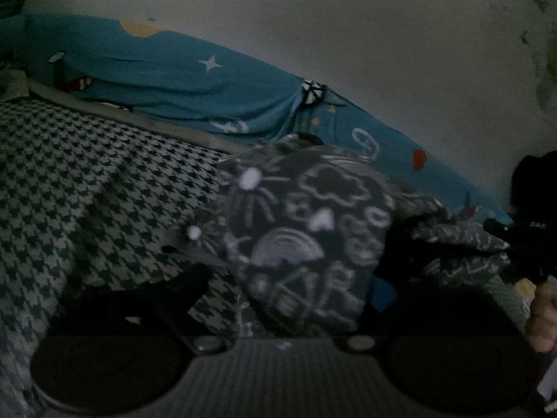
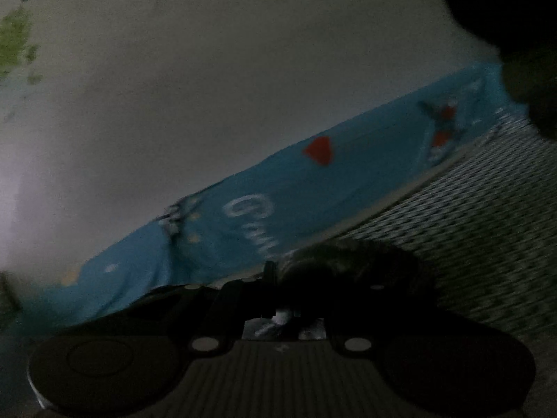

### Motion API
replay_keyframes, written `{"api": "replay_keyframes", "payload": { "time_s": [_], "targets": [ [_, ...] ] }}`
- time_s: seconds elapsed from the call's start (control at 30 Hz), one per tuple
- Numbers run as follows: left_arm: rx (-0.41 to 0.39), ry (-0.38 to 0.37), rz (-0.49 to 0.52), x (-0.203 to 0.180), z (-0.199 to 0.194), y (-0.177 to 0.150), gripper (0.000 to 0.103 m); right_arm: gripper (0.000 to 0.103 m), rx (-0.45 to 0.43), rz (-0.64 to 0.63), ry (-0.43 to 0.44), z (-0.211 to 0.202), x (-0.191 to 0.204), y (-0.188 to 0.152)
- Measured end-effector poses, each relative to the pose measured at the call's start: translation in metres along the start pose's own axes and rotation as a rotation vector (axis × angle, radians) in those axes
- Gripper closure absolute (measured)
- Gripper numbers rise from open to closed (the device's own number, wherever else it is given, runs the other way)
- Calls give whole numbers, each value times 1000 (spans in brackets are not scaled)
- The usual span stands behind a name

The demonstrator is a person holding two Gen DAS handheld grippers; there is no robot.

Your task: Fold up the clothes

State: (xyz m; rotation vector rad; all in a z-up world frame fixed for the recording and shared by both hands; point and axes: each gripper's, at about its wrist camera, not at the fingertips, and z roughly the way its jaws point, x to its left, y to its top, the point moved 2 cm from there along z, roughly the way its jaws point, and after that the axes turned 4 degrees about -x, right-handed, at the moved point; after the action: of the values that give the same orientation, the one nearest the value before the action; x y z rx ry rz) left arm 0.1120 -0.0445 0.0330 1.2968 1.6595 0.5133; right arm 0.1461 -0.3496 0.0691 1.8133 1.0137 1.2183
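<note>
Garment first: the dark grey cloth with white doodle prints (image 1: 306, 230) is lifted in front of you, hanging above the houndstooth bed cover (image 1: 87, 188), between your two tools. In the left wrist view one part stands up like a flap, and another part stretches to the right, towards your right gripper (image 1: 522, 247), which comes in from the right edge with your hand (image 1: 543, 317) below it.

Your right gripper (image 2: 278, 299) is clenched. In its own view the fingers are close together and a dark bunch of the same cloth sits just past them, so I judge that it is grasping an edge of the garment. The picture is dark and blurred, so the exact contact is not clear.

Your left gripper (image 1: 292, 278) is released. Its fingers stand wide apart, one on each side of the hanging flap, and the pads do not press on it. I think you hold it like this so that the left side can take a new corner while the right side keeps the cloth up.

Behind the cover lies a blue sheet with stars and cartoon prints (image 1: 181, 80), against a pale wall (image 1: 348, 35).

No basket, box or other container is visible in either view.
</note>
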Motion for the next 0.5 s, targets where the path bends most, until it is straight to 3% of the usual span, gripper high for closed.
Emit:
{"api": "replay_keyframes", "payload": {
  "time_s": [0.2, 0.37, 0.5],
  "targets": [
    [49, -16, 12, -9, 6, -15, 7, 92, -26, -56, -195, -2, -23, 6],
    [74, -17, 5, -12, 12, -23, 7, 90, 41, -72, -156, 4, -27, 4],
    [69, 12, -6, -9, 11, -24, 7, 82, 71, -106, -120, 1, -28, 1]
  ]
}}
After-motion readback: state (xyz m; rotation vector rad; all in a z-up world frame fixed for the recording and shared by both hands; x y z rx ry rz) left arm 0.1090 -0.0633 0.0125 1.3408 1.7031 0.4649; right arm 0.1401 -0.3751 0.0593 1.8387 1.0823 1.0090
